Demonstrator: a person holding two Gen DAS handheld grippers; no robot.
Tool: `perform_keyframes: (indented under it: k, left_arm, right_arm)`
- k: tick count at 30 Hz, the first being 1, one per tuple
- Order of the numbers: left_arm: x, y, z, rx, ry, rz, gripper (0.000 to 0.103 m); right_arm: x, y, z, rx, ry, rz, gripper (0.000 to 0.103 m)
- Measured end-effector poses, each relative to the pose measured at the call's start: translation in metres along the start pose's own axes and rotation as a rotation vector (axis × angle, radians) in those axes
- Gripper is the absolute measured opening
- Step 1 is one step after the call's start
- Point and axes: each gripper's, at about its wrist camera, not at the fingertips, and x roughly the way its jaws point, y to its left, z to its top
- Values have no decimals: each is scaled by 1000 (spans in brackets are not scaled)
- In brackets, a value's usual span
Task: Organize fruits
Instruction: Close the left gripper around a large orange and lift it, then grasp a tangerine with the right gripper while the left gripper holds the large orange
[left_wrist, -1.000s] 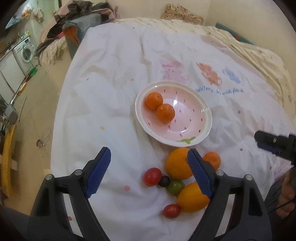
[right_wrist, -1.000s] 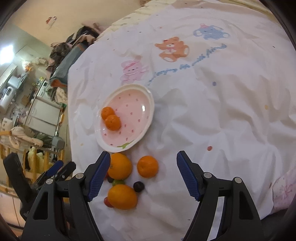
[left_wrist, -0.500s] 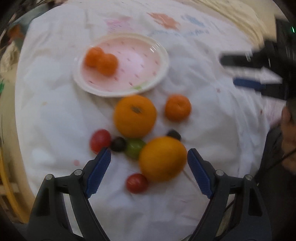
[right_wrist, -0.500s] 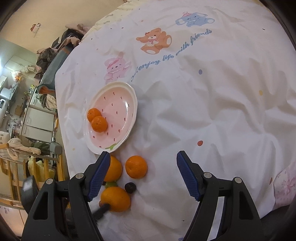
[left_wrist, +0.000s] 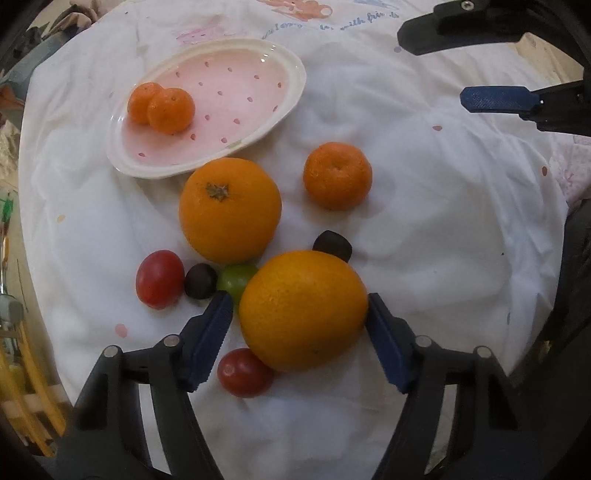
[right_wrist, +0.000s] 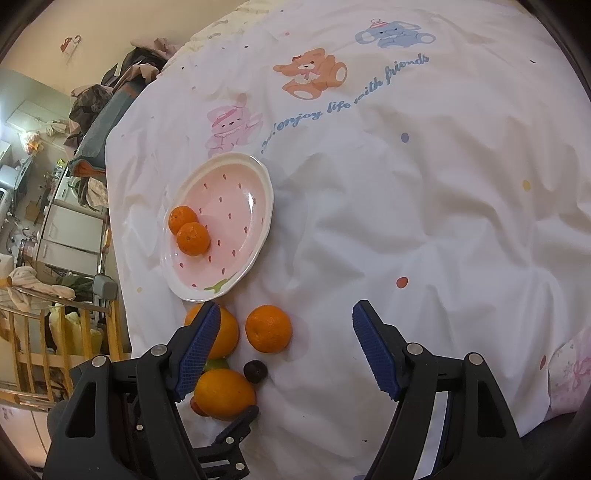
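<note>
A pink strawberry-print plate (left_wrist: 284, 107) (right_wrist: 258, 236) holds two small mandarins (left_wrist: 170, 110) (right_wrist: 192, 238). Loose fruit lies on the white sheet below it: a large orange (left_wrist: 229, 210) (right_wrist: 226, 332), a mandarin (left_wrist: 337, 181) (right_wrist: 268, 328), two red tomatoes (left_wrist: 159, 278), a green one (left_wrist: 236, 280), two dark ones (left_wrist: 332, 245). My left gripper (left_wrist: 300, 308) is around a second large orange (left_wrist: 303, 310) (right_wrist: 223, 393); the right pad touches it, a small gap shows at the left pad. My right gripper (right_wrist: 286, 325) is open and empty above the sheet.
The white printed sheet (right_wrist: 424, 206) covers a bed. Its left edge (right_wrist: 114, 229) drops to a room with cabinets and a wooden rail (right_wrist: 33, 354). Clothes are piled at the far corner (right_wrist: 107, 96).
My left gripper has come down and forward over the fruit pile and narrowed around the near large orange. The right gripper has stayed open, nearly still.
</note>
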Motion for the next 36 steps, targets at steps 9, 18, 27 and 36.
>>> perform_keyframes:
  k: [9, 18, 27, 36]
  left_arm:
    - [-24, 6, -4, -33, -62, -69, 57]
    - [-93, 34, -1, -133, -261, -118, 57]
    - [-96, 107, -8, -428, -252, 27, 57]
    - [-79, 127, -13, -529, -193, 41, 57]
  right_arm:
    - [0, 1, -1, -10, 3, -8, 77]
    - [-1, 0, -3, -13, 0, -13, 77]
    - [10, 4, -3, -19, 36, 14, 77]
    - [43, 15, 1, -72, 139, 15, 66]
